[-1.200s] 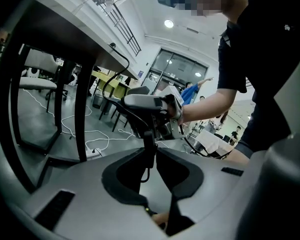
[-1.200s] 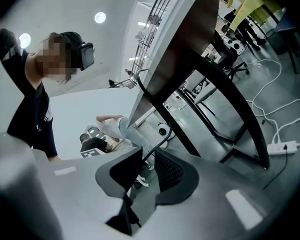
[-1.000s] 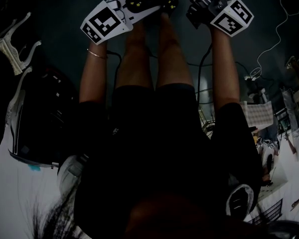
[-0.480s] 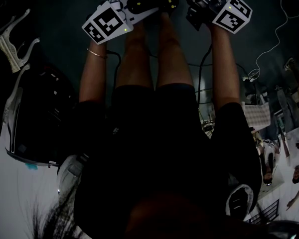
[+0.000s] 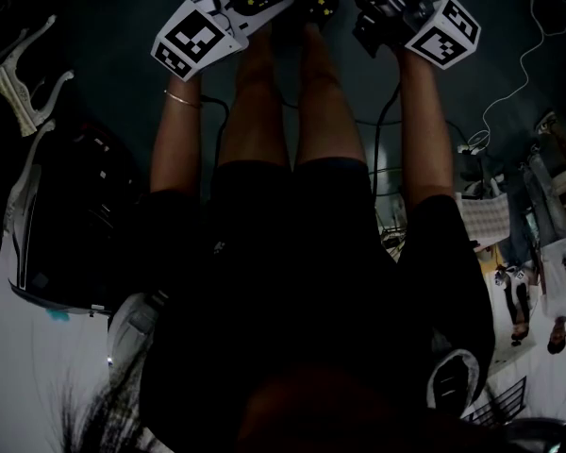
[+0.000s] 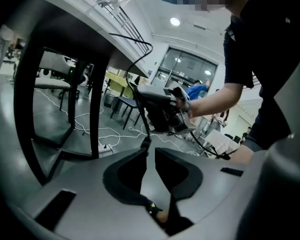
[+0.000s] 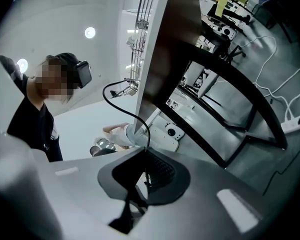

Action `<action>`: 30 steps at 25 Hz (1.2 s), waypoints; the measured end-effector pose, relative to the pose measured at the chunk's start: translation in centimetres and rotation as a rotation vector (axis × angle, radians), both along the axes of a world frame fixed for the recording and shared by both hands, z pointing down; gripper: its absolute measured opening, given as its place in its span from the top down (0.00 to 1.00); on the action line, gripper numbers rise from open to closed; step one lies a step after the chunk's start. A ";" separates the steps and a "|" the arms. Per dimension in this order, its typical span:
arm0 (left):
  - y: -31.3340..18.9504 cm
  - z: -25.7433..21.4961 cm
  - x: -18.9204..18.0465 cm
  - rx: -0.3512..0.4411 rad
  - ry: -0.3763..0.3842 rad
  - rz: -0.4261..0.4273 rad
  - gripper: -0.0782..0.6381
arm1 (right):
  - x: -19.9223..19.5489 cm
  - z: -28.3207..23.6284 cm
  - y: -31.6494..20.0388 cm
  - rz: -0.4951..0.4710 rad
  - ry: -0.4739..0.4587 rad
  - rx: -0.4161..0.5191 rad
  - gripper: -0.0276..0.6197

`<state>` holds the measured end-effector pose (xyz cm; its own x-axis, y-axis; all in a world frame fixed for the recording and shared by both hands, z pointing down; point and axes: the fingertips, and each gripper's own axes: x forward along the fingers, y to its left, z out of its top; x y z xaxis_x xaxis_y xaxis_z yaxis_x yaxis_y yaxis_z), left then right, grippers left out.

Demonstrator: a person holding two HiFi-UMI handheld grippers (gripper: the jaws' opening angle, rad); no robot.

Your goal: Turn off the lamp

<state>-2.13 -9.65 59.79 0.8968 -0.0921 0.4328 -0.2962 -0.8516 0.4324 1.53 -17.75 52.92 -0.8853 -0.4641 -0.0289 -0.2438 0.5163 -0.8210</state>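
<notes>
No lamp shows in any view, only its thin black cord [image 6: 140, 91]. The cord drops from the table edge to the tips of my left gripper [image 6: 149, 151]. A thicker piece of it sits pinched at those tips, and the jaws keep a narrow gap behind it. The same cord [image 7: 117, 89] loops down into my right gripper [image 7: 144, 154], whose jaws have just been closing with the cord between the pads. In the dark head view both marker cubes [image 5: 191, 41] [image 5: 443, 31] are held out past the person's knees.
A dark table frame [image 6: 25, 84] rises close on the left, seen again as slanted legs [image 7: 230, 84]. White cables and a power strip [image 6: 104, 146] lie on the floor, with chairs [image 6: 125, 104] behind. A black case [image 5: 66, 225] stands at the person's left.
Both grippers stay at the top of the head view. The left marker cube has tilted slightly and shifted a little up and left.
</notes>
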 end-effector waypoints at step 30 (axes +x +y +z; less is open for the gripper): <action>-3.1 -2.4 -0.3 -0.026 0.131 -0.171 0.81 | 2.3 7.0 -1.5 0.147 0.338 0.010 0.96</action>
<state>-2.42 -12.78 57.35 0.9176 -0.2382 0.3182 -0.3756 -0.7817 0.4978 3.81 -19.21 59.90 -0.7698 -0.5879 0.2485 -0.5722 0.4631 -0.6768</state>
